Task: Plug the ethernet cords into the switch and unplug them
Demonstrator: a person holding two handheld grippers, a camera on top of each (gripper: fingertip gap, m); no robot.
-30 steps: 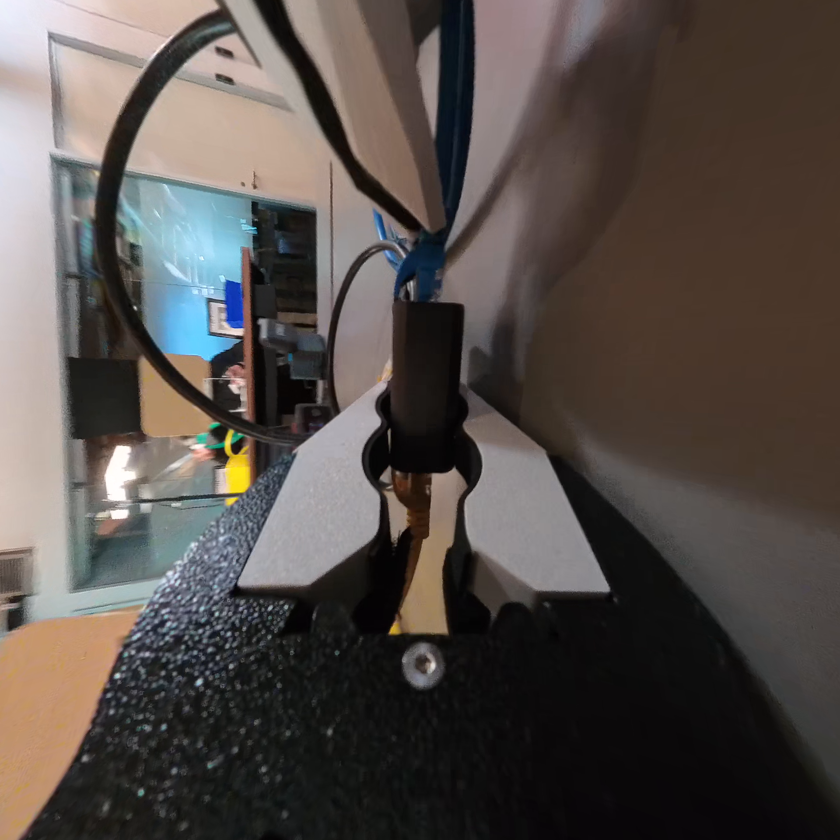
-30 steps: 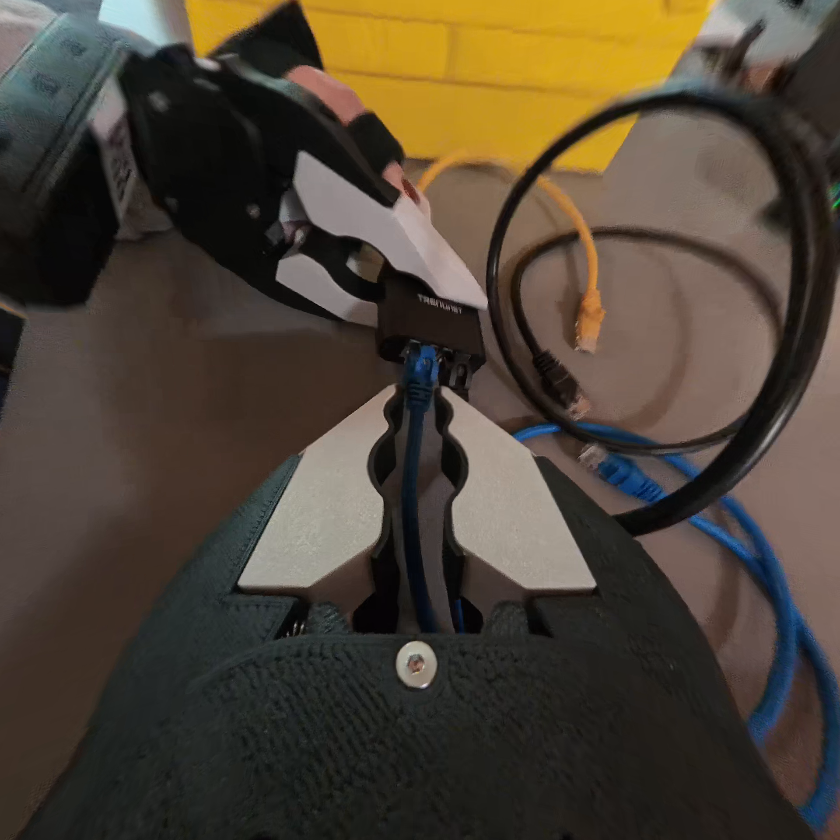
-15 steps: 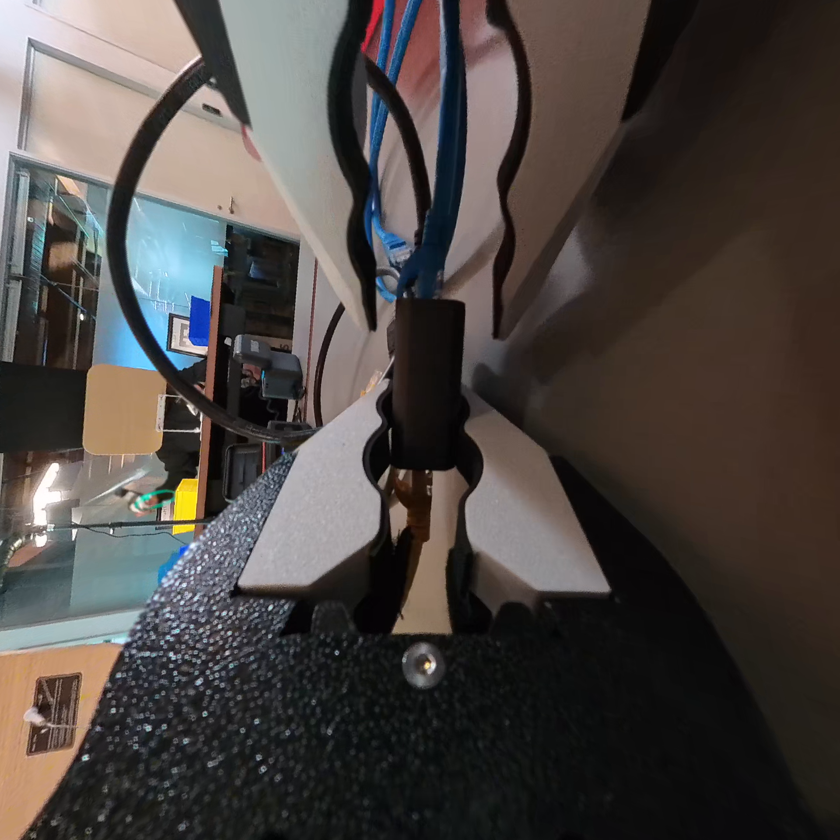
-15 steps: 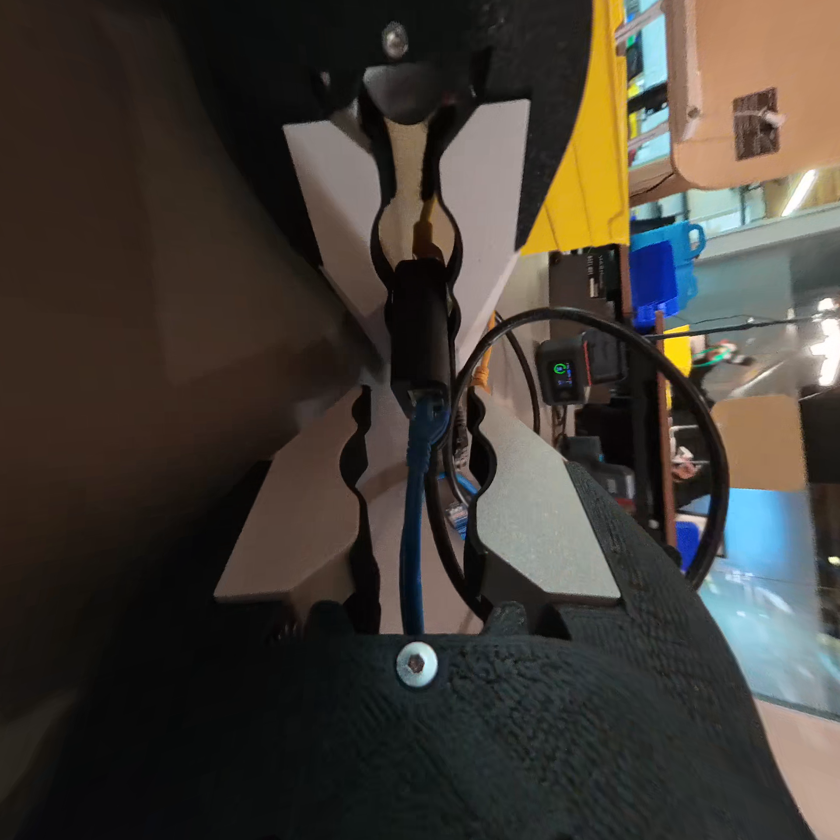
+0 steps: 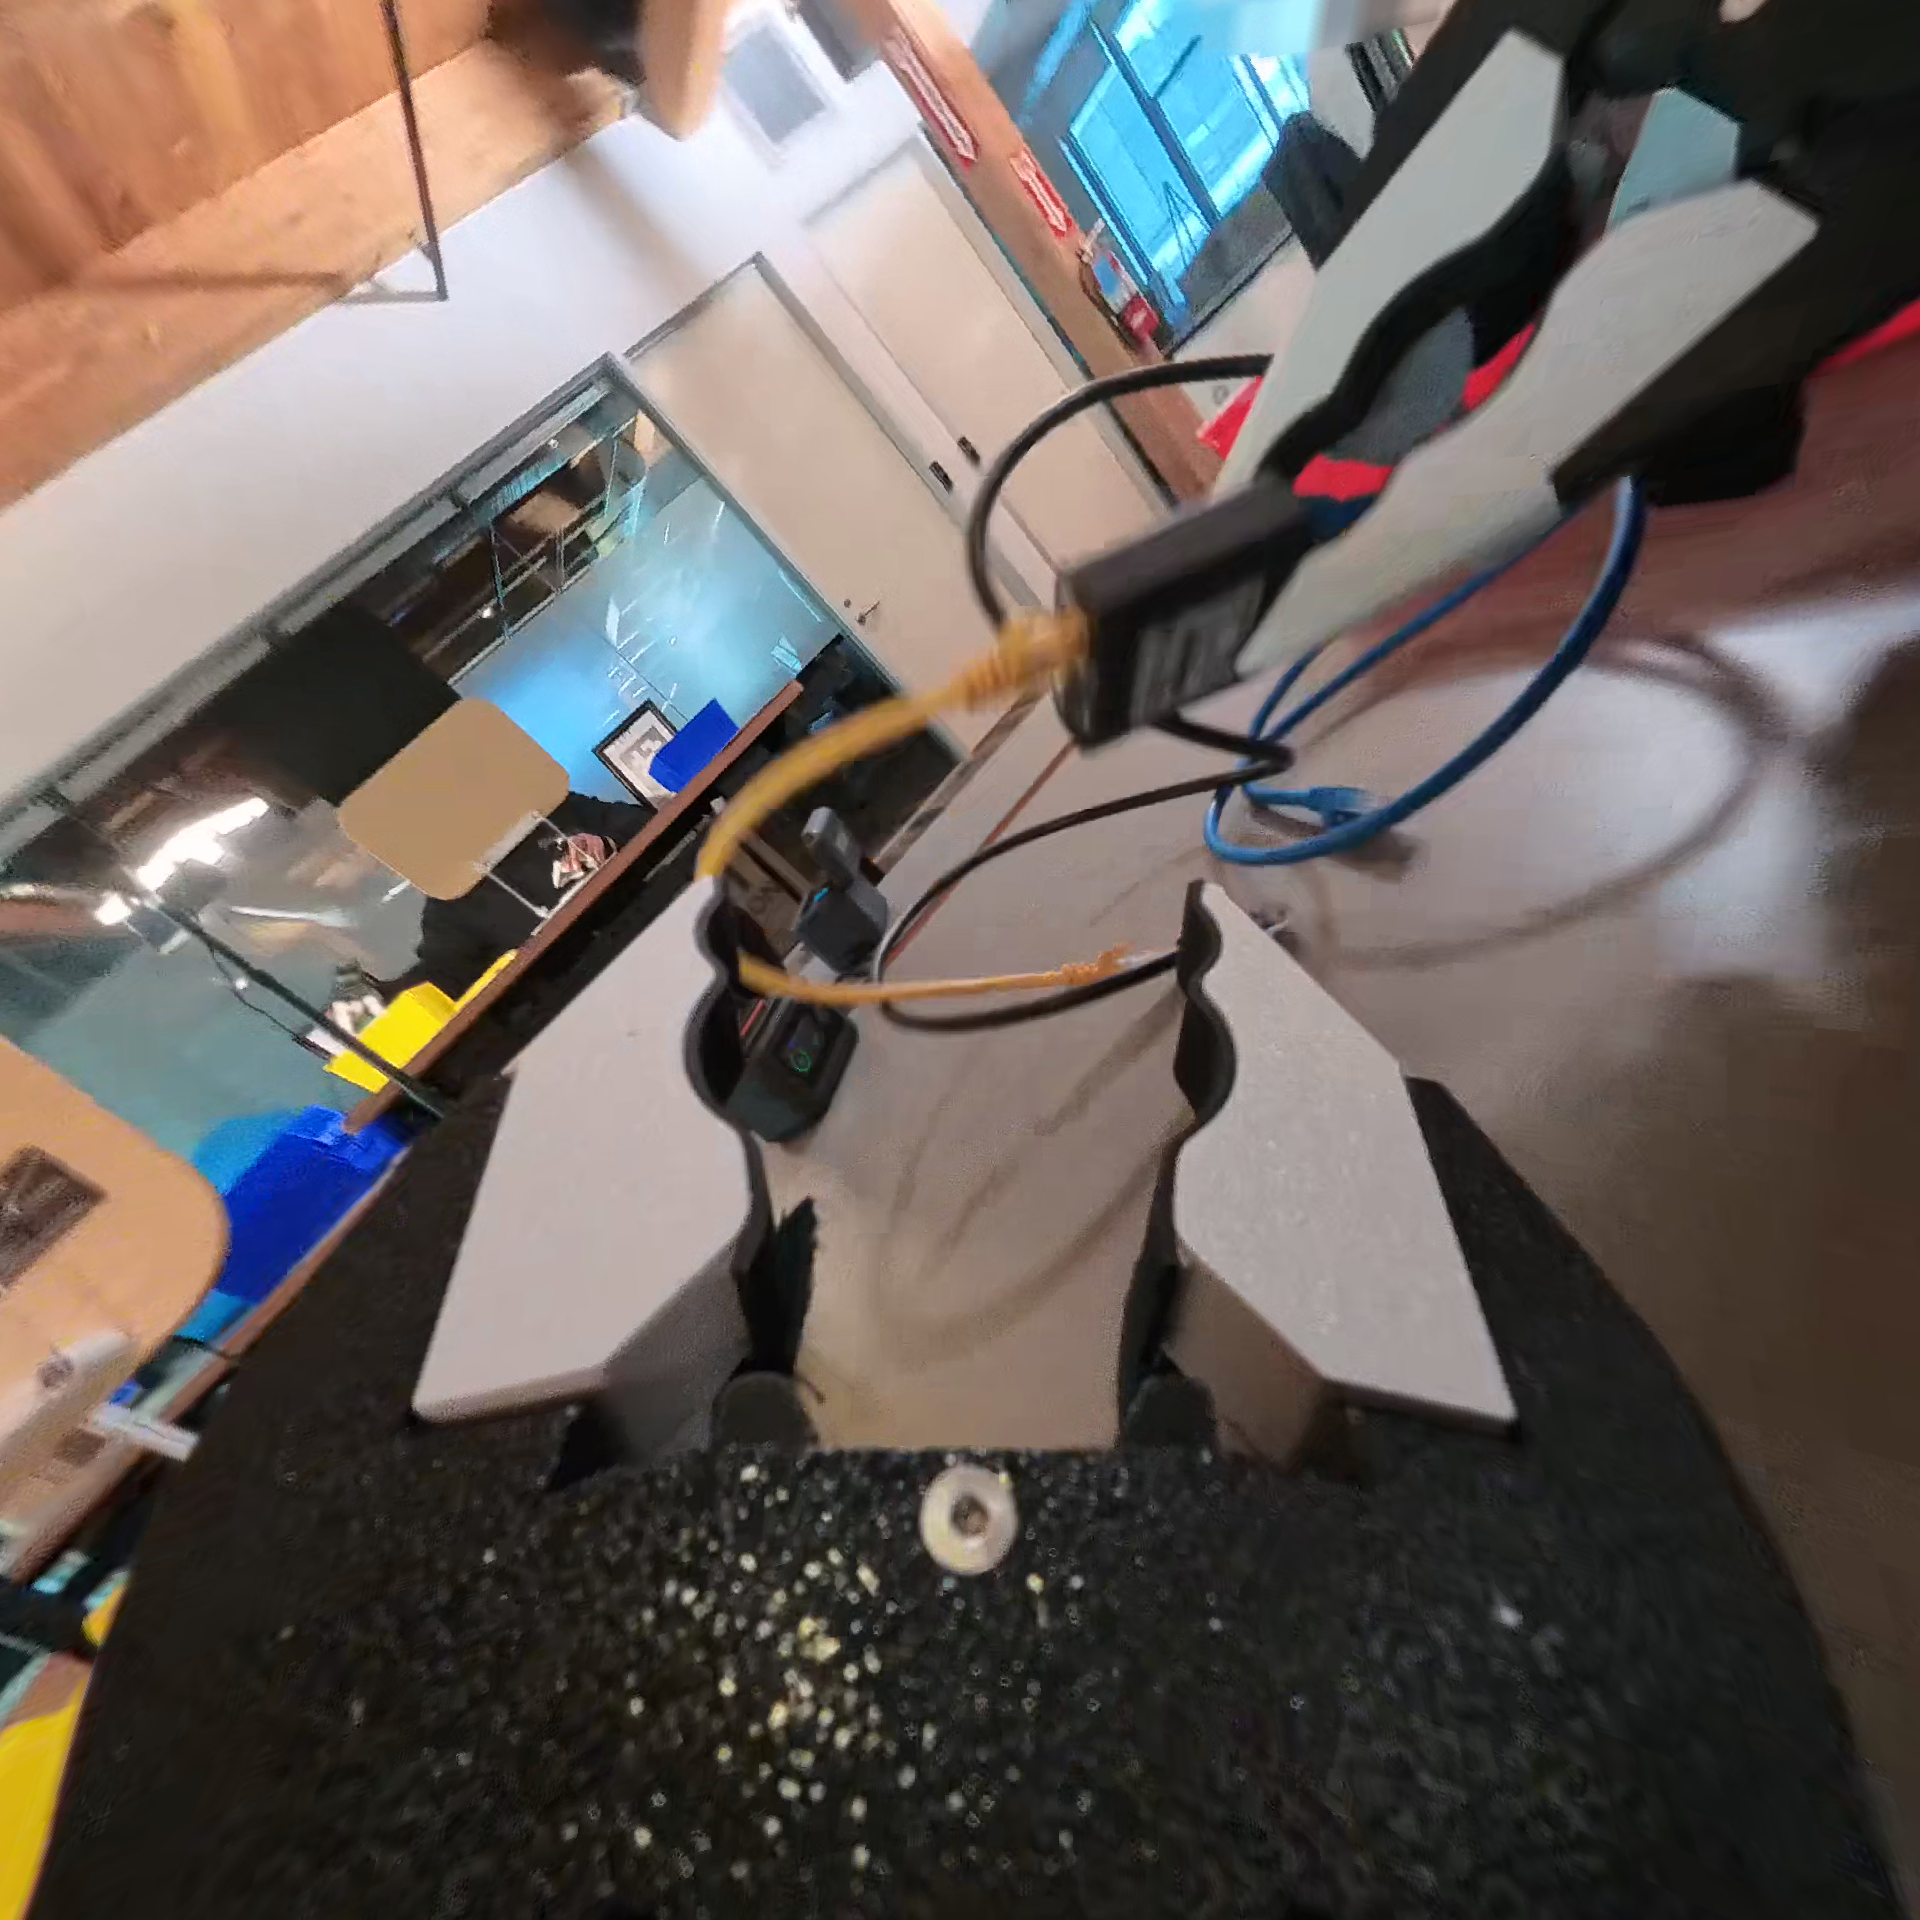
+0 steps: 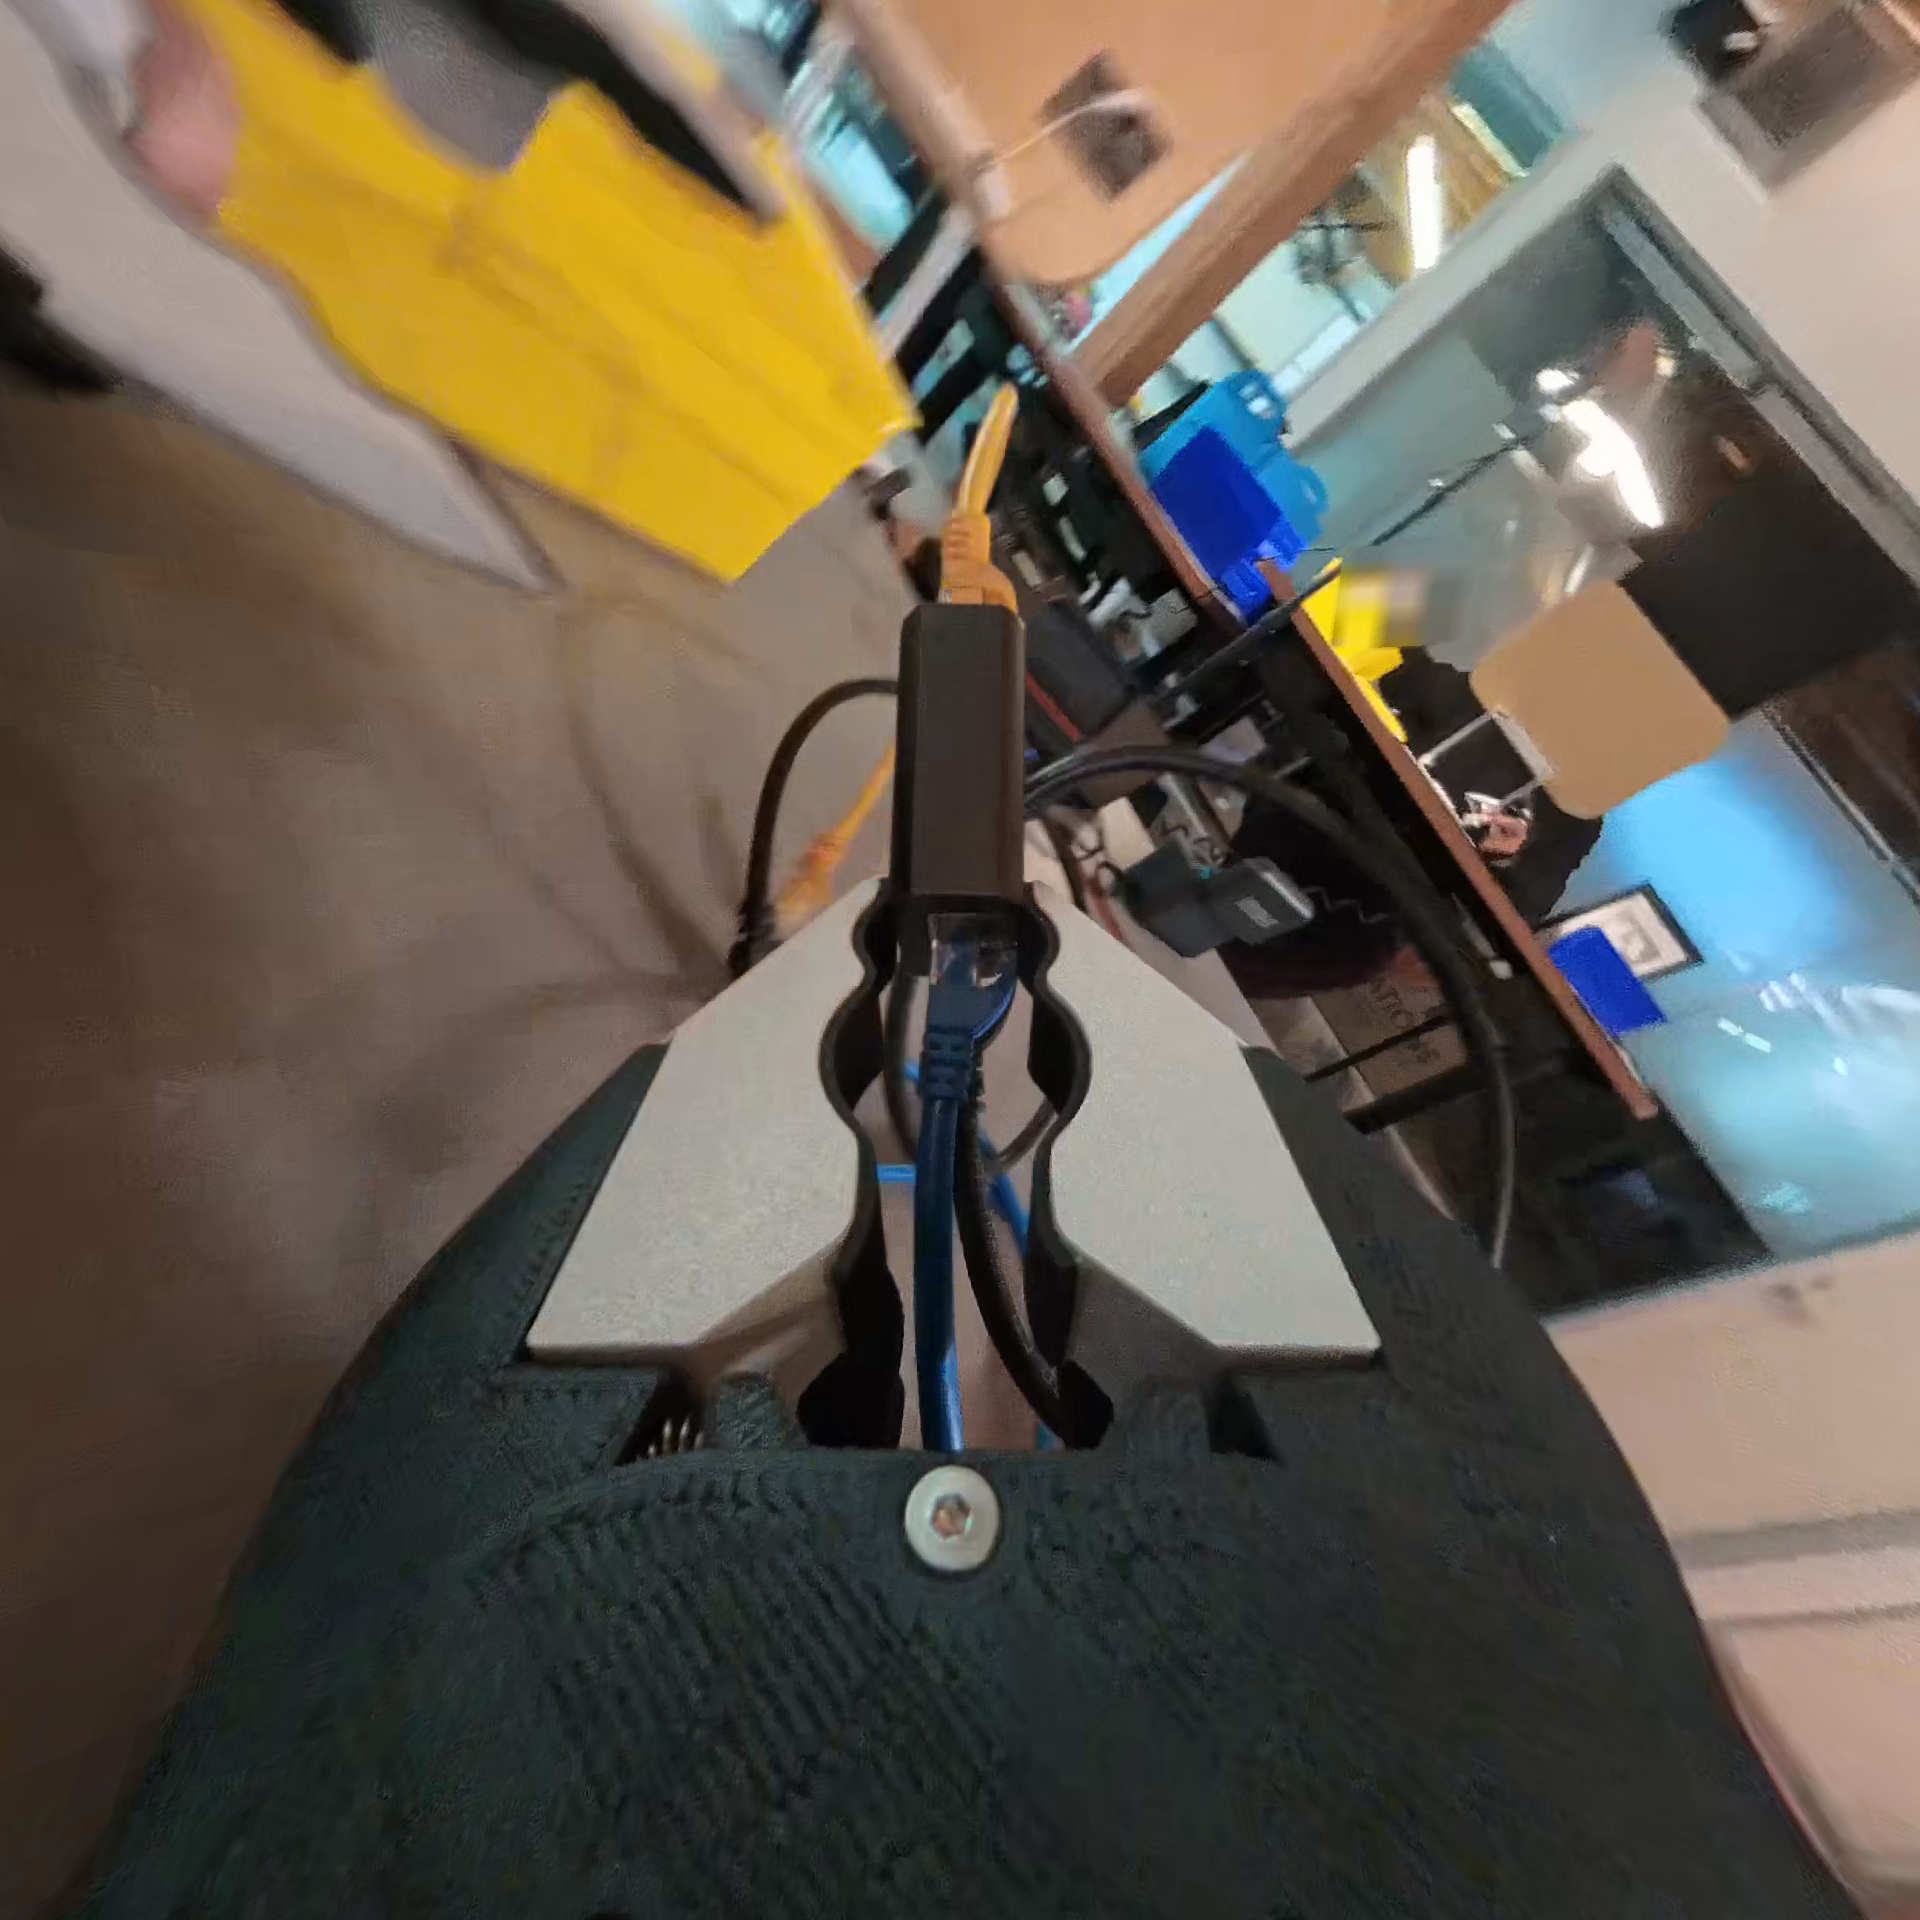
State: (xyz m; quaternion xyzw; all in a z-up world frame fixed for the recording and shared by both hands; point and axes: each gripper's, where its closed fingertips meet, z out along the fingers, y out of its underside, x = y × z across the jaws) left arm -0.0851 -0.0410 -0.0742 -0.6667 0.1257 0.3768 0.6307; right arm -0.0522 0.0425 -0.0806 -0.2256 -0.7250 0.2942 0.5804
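The small black switch (image 6: 956, 748) is held off the table in my right gripper (image 6: 956, 906), which is shut on its near end. A blue cord (image 6: 940, 1091) is plugged into that near end and runs back between the fingers. An orange cord (image 6: 971, 551) is plugged into the far end. In the left wrist view the switch (image 5: 1164, 634) hangs at upper right with the orange cord (image 5: 1029, 649) in it. My left gripper (image 5: 956, 904) is open and empty, well short of the switch.
The blue cord loops (image 5: 1455, 769) on the grey-brown table (image 5: 1662, 935), with a loose blue plug (image 5: 1330, 800), a loose orange plug (image 5: 1091, 966) and a black cable (image 5: 935, 894) nearby. A small black camera (image 5: 800, 1049) stands ahead. A yellow bin (image 6: 582, 312) sits beyond.
My left gripper has let go of the switch, opened wide and drawn back. My right gripper has shut on the switch and now holds it alone.
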